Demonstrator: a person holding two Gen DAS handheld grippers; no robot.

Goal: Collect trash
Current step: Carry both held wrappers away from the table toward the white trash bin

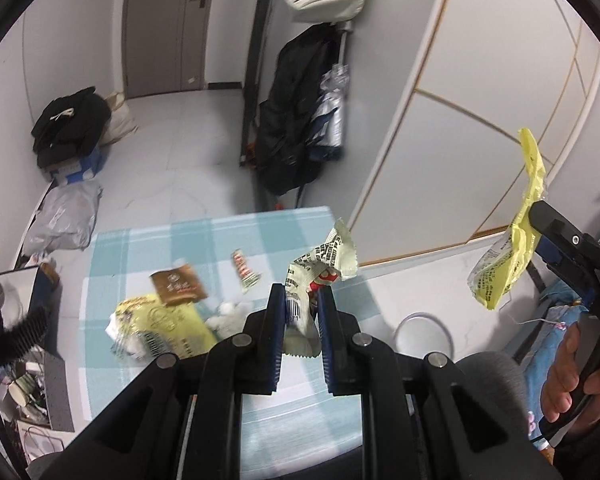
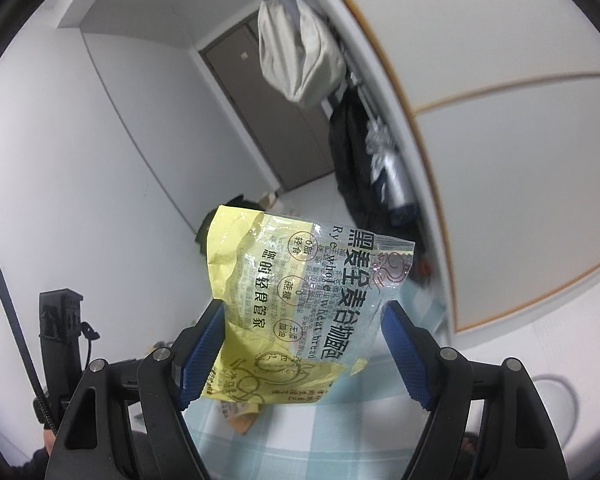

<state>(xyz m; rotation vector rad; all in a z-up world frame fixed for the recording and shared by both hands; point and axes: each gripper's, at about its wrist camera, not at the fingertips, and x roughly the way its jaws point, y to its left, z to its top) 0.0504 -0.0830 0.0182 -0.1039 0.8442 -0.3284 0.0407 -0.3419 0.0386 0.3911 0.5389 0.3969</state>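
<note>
My left gripper is shut on a crumpled pale-green and white printed wrapper, held above the checked tablecloth. On the cloth lie a yellow bread bag, a brown packet, a small red-and-white wrapper and white tissue. My right gripper has its jaws wide apart, with a yellow and clear rye bread wrapper between them, touching the left pad. In the left wrist view that wrapper hangs from the right gripper's finger, raised at the far right.
A round white bin rim sits on the floor right of the table; it also shows in the right wrist view. Dark coats hang on a rack by the wardrobe. Bags and boxes line the left wall.
</note>
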